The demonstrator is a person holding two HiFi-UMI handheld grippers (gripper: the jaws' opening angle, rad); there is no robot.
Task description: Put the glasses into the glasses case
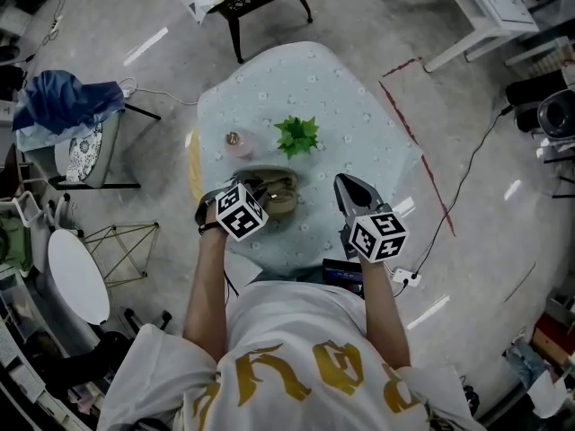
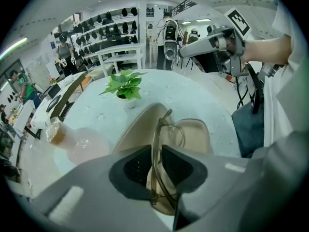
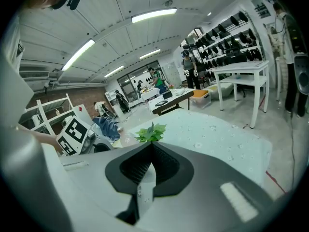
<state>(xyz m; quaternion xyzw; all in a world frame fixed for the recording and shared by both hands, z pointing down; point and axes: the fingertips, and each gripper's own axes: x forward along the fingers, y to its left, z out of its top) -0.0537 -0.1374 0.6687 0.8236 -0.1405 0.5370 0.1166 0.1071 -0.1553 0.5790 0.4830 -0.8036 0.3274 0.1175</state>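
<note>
Fingers (image 2: 136, 165) of the left gripper (image 2: 155, 167) were clamped on the glasses (image 2: 157, 129). The frame's long axis ran straight outward, over the open glasses case (image 2: 198, 134) lying directly below on the bench (image 2: 193, 93). The right gripper (image 3: 151, 153) was closed on nothing and stood farther from the case. The head view did not resolve the grip; the left gripper view did.

I log a round table under a pale blue flower-print cloth (image 1: 359, 106), with a small leafy green potted plant (image 1: 297, 136) near its middle and a clear pink bottle with a brown cap (image 1: 237, 142) just beside it, the two apart. On the grey floor I note a blue cloth heaped over a chair (image 1: 63, 97) at left, a red tape line (image 1: 422, 142) at right, and a white bench (image 1: 485, 7) beyond it.
</note>
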